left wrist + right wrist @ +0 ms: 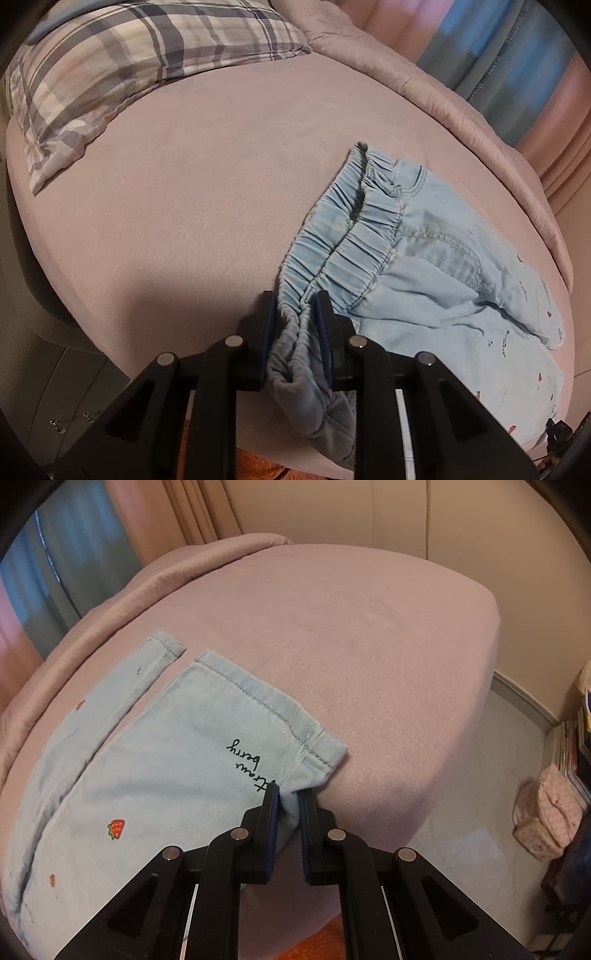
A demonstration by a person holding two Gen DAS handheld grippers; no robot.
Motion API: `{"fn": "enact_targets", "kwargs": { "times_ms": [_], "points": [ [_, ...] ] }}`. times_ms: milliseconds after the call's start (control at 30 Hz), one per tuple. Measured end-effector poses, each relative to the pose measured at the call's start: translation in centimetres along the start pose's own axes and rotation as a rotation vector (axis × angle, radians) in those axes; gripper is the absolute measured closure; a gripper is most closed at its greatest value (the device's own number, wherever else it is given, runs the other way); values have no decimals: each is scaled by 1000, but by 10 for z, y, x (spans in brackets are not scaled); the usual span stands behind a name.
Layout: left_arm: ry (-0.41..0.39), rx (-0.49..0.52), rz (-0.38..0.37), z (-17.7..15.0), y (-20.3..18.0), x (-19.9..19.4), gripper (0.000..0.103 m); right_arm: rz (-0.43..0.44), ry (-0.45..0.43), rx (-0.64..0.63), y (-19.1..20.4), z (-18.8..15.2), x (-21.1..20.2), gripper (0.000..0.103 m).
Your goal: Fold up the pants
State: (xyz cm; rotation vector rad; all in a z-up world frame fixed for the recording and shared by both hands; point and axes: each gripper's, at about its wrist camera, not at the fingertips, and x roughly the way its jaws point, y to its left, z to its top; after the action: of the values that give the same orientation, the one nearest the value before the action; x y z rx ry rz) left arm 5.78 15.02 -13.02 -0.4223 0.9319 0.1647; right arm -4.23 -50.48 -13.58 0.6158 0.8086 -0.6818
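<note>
One pair of pale blue pants point(436, 266) lies flat on the bed point(207, 192), near its front edge, printed with small red strawberries and a line of black script. Two tools hold it. The left tool point(295, 321) pinches the bunched elastic waistband point(332, 240) between its blue pads; the right tool point(288, 805) is pressed together on the side edge of one leg, just below the stitched hem point(258, 698). Two leg ends show in the right wrist view, side by side with a narrow gap between them. One plaid pillow point(110, 70) sits at the far corner of the bed, well apart from the pants. The bed wears a pink sheet with a rolled pink quilt point(461, 107) along its far side. Beyond it hang curtains; beside the bed the floor is pale, with what may be a small pink bag point(546, 819) against stacked books.
</note>
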Motion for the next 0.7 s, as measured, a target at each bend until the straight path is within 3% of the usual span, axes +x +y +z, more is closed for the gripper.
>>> {"fn": "enact_targets", "kwargs": {
  "times_ms": [167, 267, 500, 700],
  "points": [
    [-2, -4, -13, 0, -3, -18, 84, 12, 7, 6, -3, 1, 1, 98],
    [-51, 18, -6, 3, -11, -40, 86, 12, 10, 6, -3, 1, 0, 98],
    [-145, 62, -127, 10, -39, -89, 86, -1, 5, 0, 0, 2, 0, 98],
    [-68, 200, -239, -11, -91, -73, 84, -8, 2, 5, 2, 1, 1, 98]
  ]
}}
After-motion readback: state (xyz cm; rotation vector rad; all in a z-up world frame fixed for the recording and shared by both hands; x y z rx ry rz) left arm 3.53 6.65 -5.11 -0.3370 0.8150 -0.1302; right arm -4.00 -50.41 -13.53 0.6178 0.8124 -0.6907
